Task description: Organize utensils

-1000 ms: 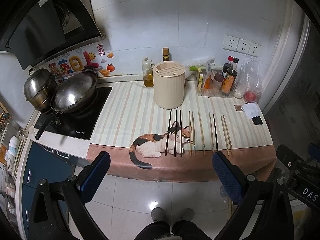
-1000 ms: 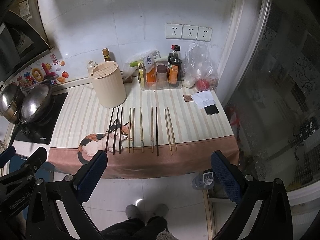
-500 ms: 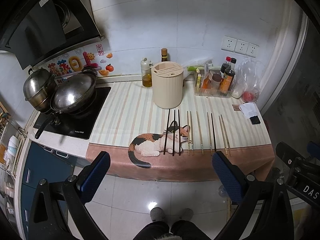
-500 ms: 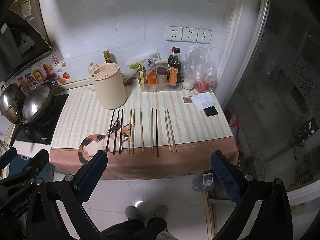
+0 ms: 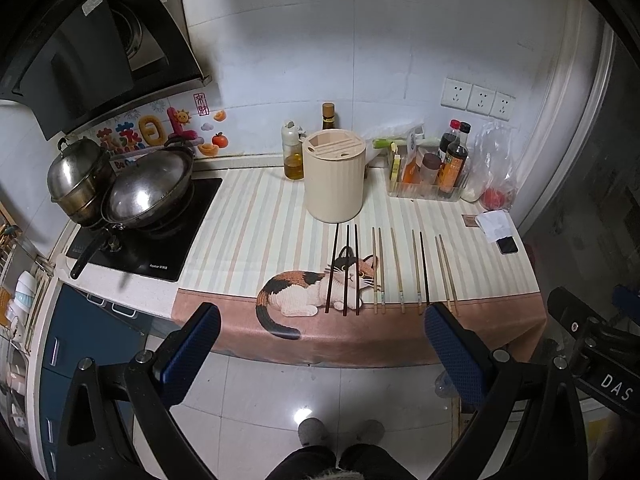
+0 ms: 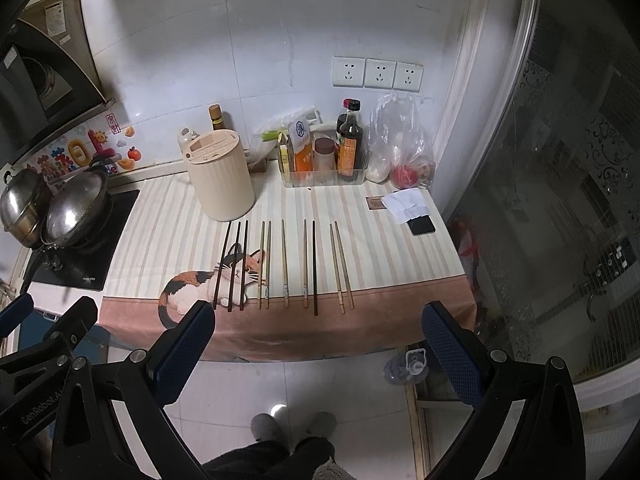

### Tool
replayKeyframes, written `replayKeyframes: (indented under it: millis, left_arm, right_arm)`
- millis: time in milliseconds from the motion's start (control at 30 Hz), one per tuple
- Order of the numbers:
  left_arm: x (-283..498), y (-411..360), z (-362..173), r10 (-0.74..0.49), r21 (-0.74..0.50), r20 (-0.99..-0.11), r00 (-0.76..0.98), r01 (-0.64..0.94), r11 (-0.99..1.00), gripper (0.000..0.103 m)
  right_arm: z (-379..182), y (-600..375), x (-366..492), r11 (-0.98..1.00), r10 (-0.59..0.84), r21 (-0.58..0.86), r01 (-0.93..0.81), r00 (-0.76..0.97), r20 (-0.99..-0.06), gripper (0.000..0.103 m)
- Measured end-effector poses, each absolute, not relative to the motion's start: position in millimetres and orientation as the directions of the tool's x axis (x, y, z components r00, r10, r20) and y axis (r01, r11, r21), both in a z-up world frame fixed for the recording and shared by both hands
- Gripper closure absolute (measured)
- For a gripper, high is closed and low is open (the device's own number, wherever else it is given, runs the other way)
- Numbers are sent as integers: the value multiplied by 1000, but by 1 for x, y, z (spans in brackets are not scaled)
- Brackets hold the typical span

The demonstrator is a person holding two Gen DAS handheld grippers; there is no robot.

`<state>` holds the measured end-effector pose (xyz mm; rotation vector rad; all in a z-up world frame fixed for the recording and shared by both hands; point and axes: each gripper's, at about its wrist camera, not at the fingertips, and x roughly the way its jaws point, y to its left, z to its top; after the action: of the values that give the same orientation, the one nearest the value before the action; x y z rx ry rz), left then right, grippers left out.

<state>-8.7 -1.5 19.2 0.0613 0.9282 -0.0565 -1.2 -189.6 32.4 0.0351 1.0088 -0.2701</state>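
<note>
Blue-padded and spread wide, the left gripper holds nothing and hangs over the floor tiles, short of the worktop edge. The right gripper is released too, equally empty, and also hangs short of the edge.

Just past both, the chopsticks lie in a row on the striped cloth, side by side and apart from each other. Their long axes run from 6 o'clock to 12 o'clock, near ends at the cloth's pink border, far ends pointing at the wall. Three dark ones cross the printed cat; the pale ones and one more dark stick sit to their right.

From the left gripper the row sits at about 12 to 1 o'clock. From the right gripper it sits at 11 to 12 o'clock. Neither hand looks clearly nearer; the left faces the dark trio more squarely, the right the pale pair at the row's end.

Beyond the sticks, at 12 o'clock, stands the cream holder, upright, slotted on top, its base just beyond the dark trio's far tips. It is probably where the sticks belong. Any grasp would have to close across a stick's thin width.
</note>
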Motion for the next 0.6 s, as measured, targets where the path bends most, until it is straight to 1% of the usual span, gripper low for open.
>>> replayKeyframes:
  millis: [600]
  left_arm:
    - [-10,0,19,-27,25,-794,607,76,997,0]
  right_arm:
    - [34,-189,-3,965,-208,-93,244,507,-836,0]
